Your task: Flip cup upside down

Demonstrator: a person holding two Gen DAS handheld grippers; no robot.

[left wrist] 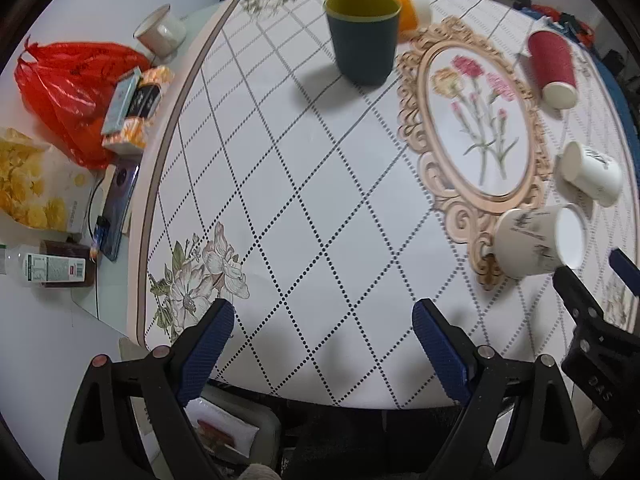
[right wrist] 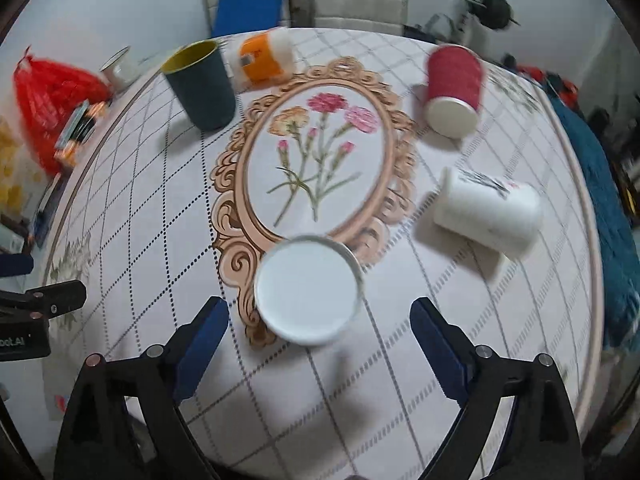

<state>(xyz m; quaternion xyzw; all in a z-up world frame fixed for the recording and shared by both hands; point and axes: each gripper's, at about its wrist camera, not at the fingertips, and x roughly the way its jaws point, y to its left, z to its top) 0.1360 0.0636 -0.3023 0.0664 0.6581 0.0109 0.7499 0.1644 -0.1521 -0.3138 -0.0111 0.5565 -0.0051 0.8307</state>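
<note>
White mug (right wrist: 308,290), lying on its side just before the oval flower frame (right wrist: 316,152); ceramic by the look, likely rigid, heavy, slick, breakable; grip across the body. Right gripper (right wrist: 320,320) and left gripper (left wrist: 324,320): jaws spread, empty.

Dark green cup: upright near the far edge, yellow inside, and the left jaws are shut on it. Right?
Not quite. The dark green cup does stand upright near the far edge with a yellow interior, but the left gripper is open and well short of it, holding nothing. The left wrist view shows both jaws spread over bare tablecloth.
</note>
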